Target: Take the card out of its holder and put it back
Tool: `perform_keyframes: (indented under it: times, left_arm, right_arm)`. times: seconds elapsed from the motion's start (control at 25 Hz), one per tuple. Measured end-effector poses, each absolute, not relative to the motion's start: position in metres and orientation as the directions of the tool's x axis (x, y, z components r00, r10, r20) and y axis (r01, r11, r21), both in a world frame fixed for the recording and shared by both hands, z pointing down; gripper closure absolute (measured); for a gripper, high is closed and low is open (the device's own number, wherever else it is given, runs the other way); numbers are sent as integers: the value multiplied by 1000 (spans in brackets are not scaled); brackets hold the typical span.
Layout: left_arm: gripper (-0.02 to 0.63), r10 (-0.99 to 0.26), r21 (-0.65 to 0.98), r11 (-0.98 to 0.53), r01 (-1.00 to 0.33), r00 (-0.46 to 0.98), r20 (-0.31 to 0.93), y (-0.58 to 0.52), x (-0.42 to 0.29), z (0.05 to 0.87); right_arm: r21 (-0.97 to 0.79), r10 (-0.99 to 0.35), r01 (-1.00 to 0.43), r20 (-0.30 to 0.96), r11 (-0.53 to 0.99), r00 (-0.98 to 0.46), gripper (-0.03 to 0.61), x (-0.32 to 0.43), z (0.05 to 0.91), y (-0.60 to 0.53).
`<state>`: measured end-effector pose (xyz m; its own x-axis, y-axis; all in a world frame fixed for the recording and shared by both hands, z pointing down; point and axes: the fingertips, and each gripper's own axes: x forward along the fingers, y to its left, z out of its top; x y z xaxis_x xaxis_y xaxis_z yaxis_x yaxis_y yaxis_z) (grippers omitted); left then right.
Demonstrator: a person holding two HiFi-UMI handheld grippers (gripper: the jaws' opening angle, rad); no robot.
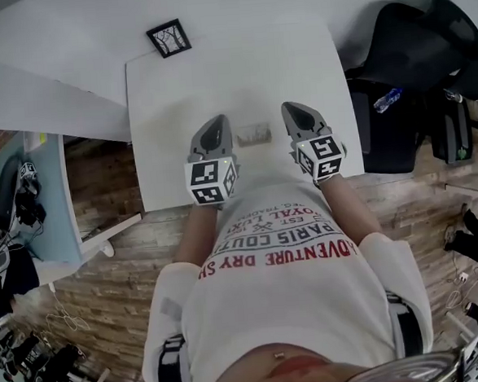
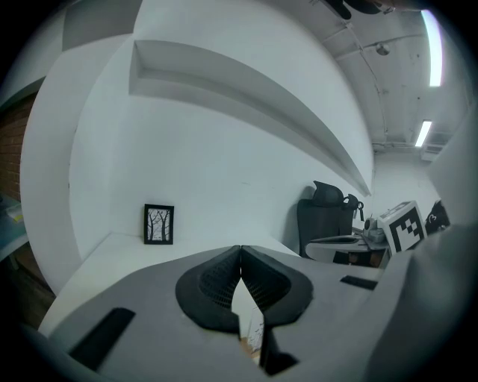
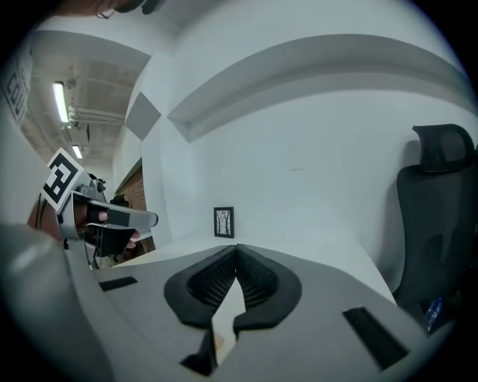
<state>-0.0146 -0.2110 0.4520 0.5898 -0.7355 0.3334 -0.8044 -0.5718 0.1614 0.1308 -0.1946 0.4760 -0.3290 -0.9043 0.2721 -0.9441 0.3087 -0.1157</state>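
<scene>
**Both grippers shut, card holder lying between them**

My landmark is the small picture frame [image 1: 169,38] standing at the far edge of the white table [image 1: 163,150]. The card holder [image 1: 254,134] lies flat on the table, nearer to me than the frame and a little to its right. It shows only as a small pale rectangle, too blurred for me to tell whether the card sits inside.

My left gripper [image 1: 217,122] hangs nearer to me than the frame, just left of the holder. Its jaws are pressed together with nothing between them. My right gripper [image 1: 291,109] is off to the frame's right, just past the holder, and is likewise closed and empty.

This would fit the card waiting to be drawn out, or already slid back in. If it is due out, I judge the way to do it is to pin the holder with one gripper and pinch only the card's free edge with the other, pulling along the sleeve. If it is back in, I only need to keep clear of the holder.
</scene>
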Motion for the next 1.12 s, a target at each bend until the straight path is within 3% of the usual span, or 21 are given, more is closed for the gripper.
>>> perform_keyframes:
  times: [1.12]
  left_arm:
    - [589,-729,169,-581,-796,601,327,-207,-26,453]
  right_arm:
    - [-97,-914,-971,330,218,-238,554,131,490,-179]
